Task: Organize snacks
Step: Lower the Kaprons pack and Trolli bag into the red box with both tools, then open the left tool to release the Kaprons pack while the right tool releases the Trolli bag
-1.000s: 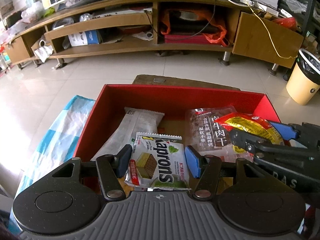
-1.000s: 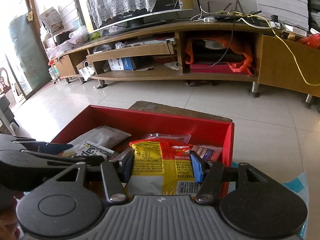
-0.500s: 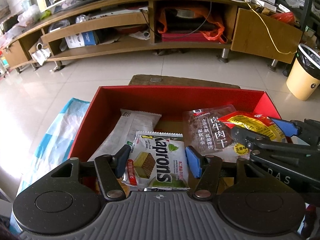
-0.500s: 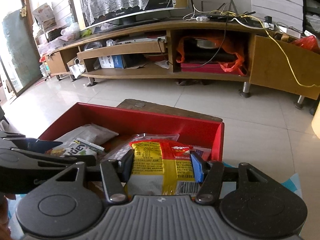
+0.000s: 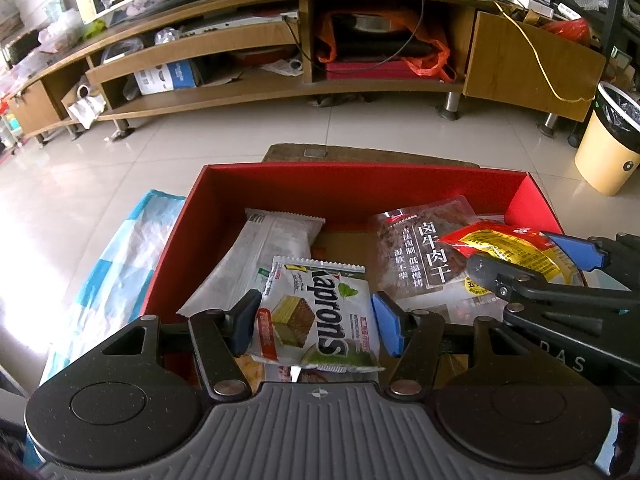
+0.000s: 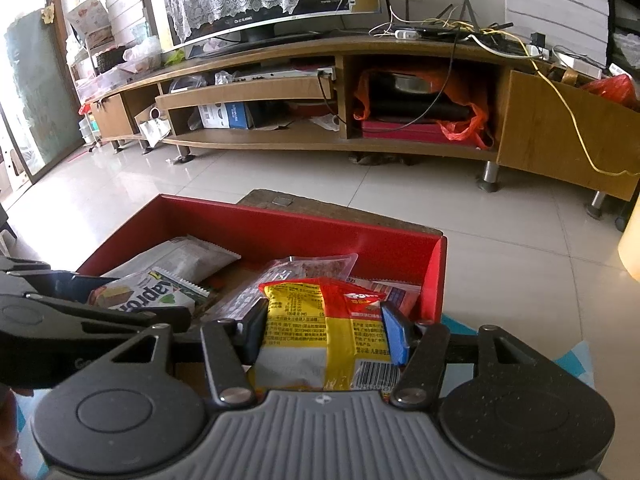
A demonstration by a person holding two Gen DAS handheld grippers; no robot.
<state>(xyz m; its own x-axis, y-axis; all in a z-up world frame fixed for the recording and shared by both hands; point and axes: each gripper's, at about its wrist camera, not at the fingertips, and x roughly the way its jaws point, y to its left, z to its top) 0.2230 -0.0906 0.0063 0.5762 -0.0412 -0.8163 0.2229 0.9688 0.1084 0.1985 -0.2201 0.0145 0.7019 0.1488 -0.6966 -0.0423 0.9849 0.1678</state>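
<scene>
The wafer packet (image 5: 320, 316), white and green with "Kaprons" printed along it, lies with its long axis running away from the left wrist camera, its crimped top edge toward the far wall of the red box (image 5: 360, 188). The left gripper (image 5: 316, 322) is clamped on it: one blue pad presses each long side, and the packet's near end reaches back toward the gripper body. It is held above the near part of the box, over other wrappers.

The yellow-and-red snack bag (image 6: 326, 328) also points lengthwise away from its camera, red crimped top farthest, barcode end nearest. The right gripper (image 6: 324, 330) is closed on its two sides and holds it over the right-hand end of the box, close to the right wall. In the left view the same bag (image 5: 508, 250) and the right gripper's blue-tipped fingers reach in from the right.

Inside the box, a long white wrapper (image 5: 260, 256) lies slanted at the left, partly beneath the wafer packet. A clear pack of dried beef (image 5: 424, 256) with Chinese lettering lies at the middle right, partly covered by the yellow bag. A blue-and-white checked bag (image 5: 120, 272) lies outside the box's left wall. Beyond stand a tiled floor, a long wooden TV cabinet (image 6: 400, 92) and a cream waste bin (image 5: 608, 140).
</scene>
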